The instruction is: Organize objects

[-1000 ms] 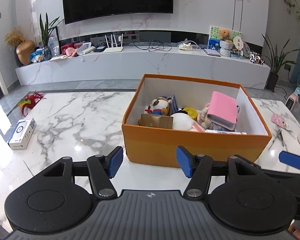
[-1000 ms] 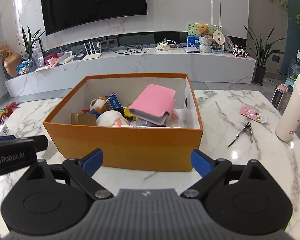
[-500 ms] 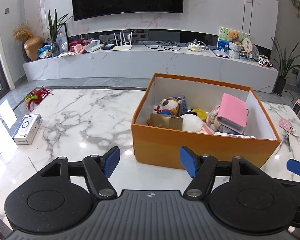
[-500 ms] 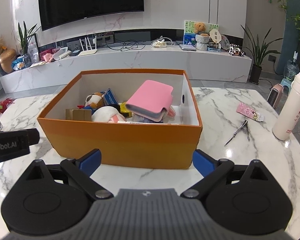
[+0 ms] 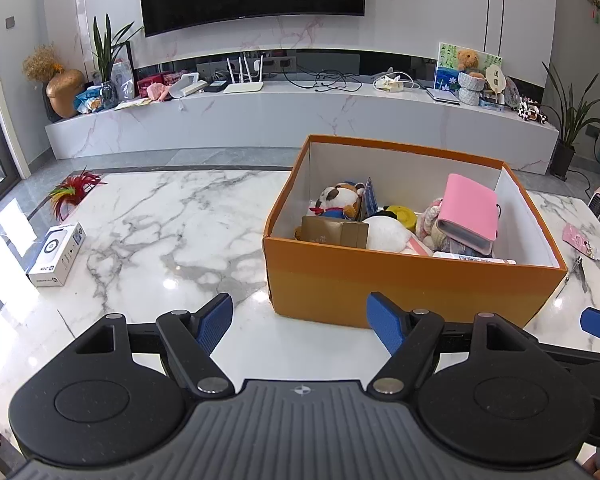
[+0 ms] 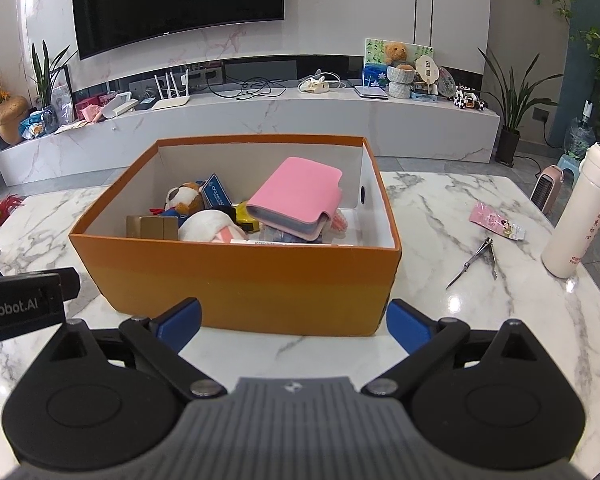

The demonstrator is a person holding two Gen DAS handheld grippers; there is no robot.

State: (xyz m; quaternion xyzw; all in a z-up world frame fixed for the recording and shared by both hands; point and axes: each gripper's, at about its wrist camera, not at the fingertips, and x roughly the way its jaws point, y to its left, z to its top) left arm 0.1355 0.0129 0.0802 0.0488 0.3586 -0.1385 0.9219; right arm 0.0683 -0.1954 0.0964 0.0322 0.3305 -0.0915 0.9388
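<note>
The left tongs stand wide with nothing between the blue pads, held over the marble bench just before the near left corner of the orange box; the right tongs stand wide too and bare, facing the box's near wall; inside the box a pink wallet lies tilted on top of the heap, beside a panda plush, a white plush, a brown carton and a yellow tape measure; on the bench to the right of the box lie nail clippers and a pink packet, with a white flask standing upright near them; well to the left a small white box lies flat
</note>
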